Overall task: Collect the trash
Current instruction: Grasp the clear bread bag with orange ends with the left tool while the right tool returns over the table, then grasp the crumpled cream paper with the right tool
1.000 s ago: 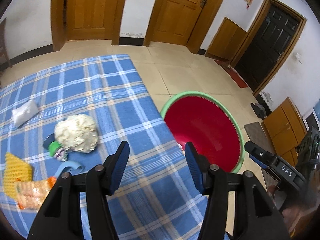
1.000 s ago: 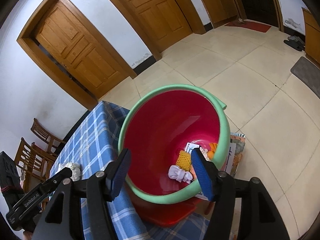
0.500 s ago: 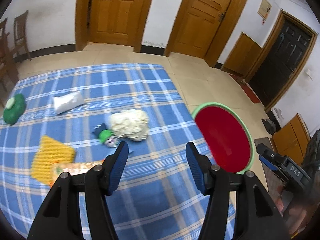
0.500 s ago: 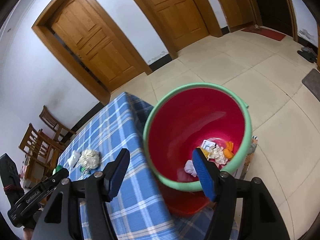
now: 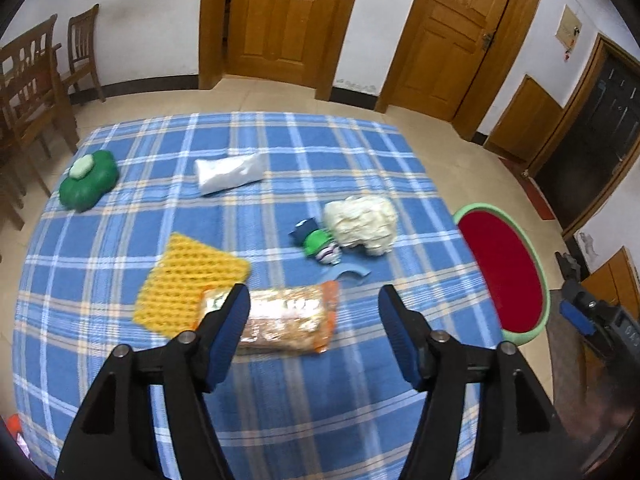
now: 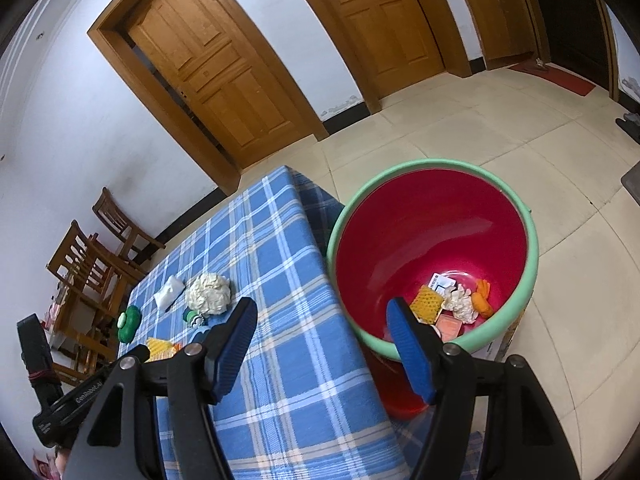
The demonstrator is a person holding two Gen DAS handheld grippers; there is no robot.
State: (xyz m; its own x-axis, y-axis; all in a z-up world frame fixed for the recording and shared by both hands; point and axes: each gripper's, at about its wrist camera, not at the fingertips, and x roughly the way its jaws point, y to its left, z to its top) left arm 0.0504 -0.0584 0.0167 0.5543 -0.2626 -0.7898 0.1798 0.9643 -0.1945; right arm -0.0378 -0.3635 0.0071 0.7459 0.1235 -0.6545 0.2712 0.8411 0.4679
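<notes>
Trash lies on a blue plaid tablecloth (image 5: 280, 152): an orange snack packet (image 5: 286, 322), a yellow foam net (image 5: 188, 282), a crumpled cream paper wad (image 5: 360, 226), a green-and-white wrapper (image 5: 318, 244), a blue plastic curl (image 5: 352, 271), a white pouch (image 5: 229, 173) and a green flower-shaped thing (image 5: 88, 184). My left gripper (image 5: 314, 316) hovers over the snack packet, its jaws opening, nothing between them. A red bin with a green rim (image 6: 434, 236) stands off the table's right edge and holds several scraps (image 6: 452, 306). My right gripper (image 6: 322, 330) hangs over the table corner beside the bin, jaws opening and empty.
Wooden chairs (image 5: 32, 80) stand left of the table. Wooden doors (image 5: 286, 12) line the far wall, with tiled floor (image 6: 500, 140) beyond the bin. The other gripper's body (image 5: 592, 316) shows at the right edge of the left wrist view.
The left view swung left from the bin to the trash on the table, and its jaws spread wider. The right gripper drew back from the bin, bringing more of the table into view.
</notes>
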